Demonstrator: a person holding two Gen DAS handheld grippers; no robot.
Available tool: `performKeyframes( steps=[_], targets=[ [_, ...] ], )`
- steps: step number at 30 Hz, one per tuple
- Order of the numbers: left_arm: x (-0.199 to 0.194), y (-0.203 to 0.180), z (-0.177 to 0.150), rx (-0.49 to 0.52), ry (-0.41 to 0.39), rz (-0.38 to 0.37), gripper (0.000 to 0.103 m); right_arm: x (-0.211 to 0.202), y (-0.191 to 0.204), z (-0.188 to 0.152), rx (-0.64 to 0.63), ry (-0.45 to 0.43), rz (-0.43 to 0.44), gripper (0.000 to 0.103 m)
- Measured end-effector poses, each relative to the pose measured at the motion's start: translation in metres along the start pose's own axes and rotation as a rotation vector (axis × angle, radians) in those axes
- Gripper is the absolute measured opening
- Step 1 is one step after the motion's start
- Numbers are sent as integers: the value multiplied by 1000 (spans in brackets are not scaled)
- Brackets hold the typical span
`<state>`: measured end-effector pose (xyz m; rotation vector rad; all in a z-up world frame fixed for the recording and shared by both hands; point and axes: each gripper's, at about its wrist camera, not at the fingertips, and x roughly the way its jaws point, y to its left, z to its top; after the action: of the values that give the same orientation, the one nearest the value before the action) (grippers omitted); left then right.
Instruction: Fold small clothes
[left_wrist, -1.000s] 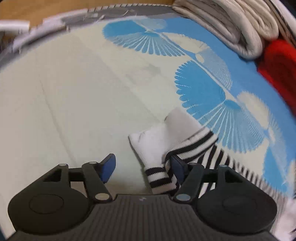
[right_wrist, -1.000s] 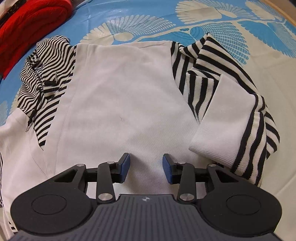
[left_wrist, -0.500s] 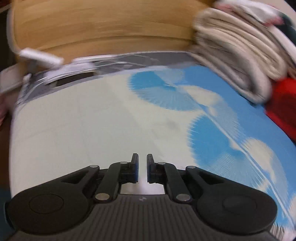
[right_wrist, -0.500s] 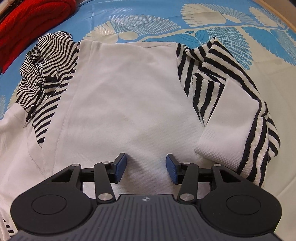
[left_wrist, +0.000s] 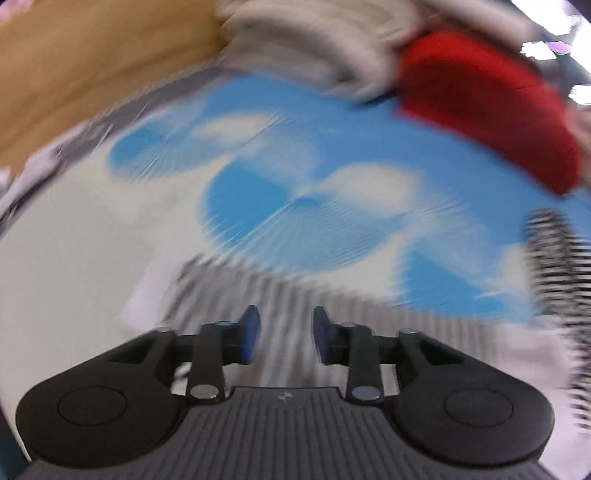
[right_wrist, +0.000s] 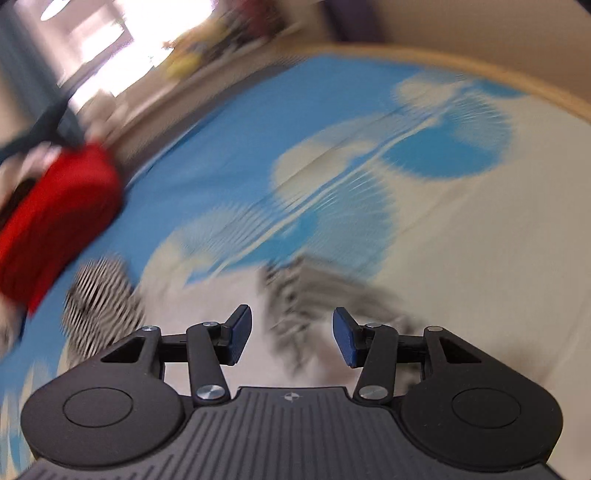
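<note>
Both views are motion-blurred. A small white top with black-and-white striped sleeves lies on a blue and cream patterned sheet. In the left wrist view its striped sleeve (left_wrist: 280, 306) lies under and ahead of my left gripper (left_wrist: 286, 336), which is open and empty; its striped hood (left_wrist: 550, 258) shows at the right. In the right wrist view my right gripper (right_wrist: 291, 338) is open and empty above the white body, with a striped sleeve (right_wrist: 314, 295) just ahead and the striped hood (right_wrist: 98, 295) at the left.
A folded red garment (left_wrist: 491, 110) lies at the back, also in the right wrist view (right_wrist: 55, 218). Folded pale clothes (left_wrist: 332, 48) are stacked beside it. A wooden bed frame (left_wrist: 85, 70) borders the sheet (right_wrist: 480, 229).
The left gripper closed half a second ago and has opened again, swinging right over the striped sleeve. The right gripper has tilted up and away from the white body, jaws opening wider.
</note>
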<state>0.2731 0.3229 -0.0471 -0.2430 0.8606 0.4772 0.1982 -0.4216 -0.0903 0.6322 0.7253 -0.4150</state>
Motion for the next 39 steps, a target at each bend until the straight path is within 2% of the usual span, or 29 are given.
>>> performKeyframes(
  steps=[3,6,8,10,12,15,19,20,21,22,23,24,26,29,31,34,35,36,37,38,39],
  targets=[
    [-51,-46,4,9,-25,-153,41,1,-48,9,128,12,-53,50],
    [-91,-87,-20,65,-8,-335,49,11,-72,8,183,85,-47,50],
    [-105,-116,-48,156,-39,-401,50,14,-70,4,179,137,2,50],
    [-104,-142,-78,264,-67,-398,50,14,-60,3,127,175,64,50],
    [-92,-173,-101,363,-8,-331,49,16,-39,-2,10,238,122,51],
    [-82,-194,-113,399,8,-352,49,15,-5,-21,-267,314,178,54],
    [-66,-214,-115,445,15,-319,49,18,28,-57,-620,349,132,55],
    [-58,-213,-110,440,23,-323,49,19,33,-65,-696,351,107,52],
    [-56,-213,-109,434,28,-325,49,19,35,-69,-761,340,72,39],
    [-53,-210,-109,429,29,-326,49,18,33,-66,-774,317,38,25],
    [-52,-212,-108,425,27,-327,49,17,23,-50,-697,300,36,11],
    [-55,-209,-104,421,25,-328,49,14,12,-32,-591,277,47,10],
    [-57,-204,-99,407,23,-330,49,-2,-14,13,-368,174,84,10],
    [-56,-196,-92,382,33,-334,49,-39,-45,77,-193,-54,144,9],
    [-52,-190,-88,362,45,-331,49,-59,-73,120,-84,-231,131,8],
    [-49,-181,-83,331,64,-349,49,-57,-121,164,78,-352,133,8],
    [-49,-179,-82,329,70,-357,49,-47,-139,173,133,-372,79,10],
    [-50,-178,-81,333,73,-363,49,-32,-157,175,182,-366,-53,13],
    [-51,-178,-81,338,71,-367,49,-17,-170,172,212,-308,-149,18],
    [-50,-177,-81,342,68,-369,49,0,-189,164,271,-209,-240,23],
    [-50,-176,-81,344,66,-368,49,11,-207,149,356,-141,-295,23]
  ],
)
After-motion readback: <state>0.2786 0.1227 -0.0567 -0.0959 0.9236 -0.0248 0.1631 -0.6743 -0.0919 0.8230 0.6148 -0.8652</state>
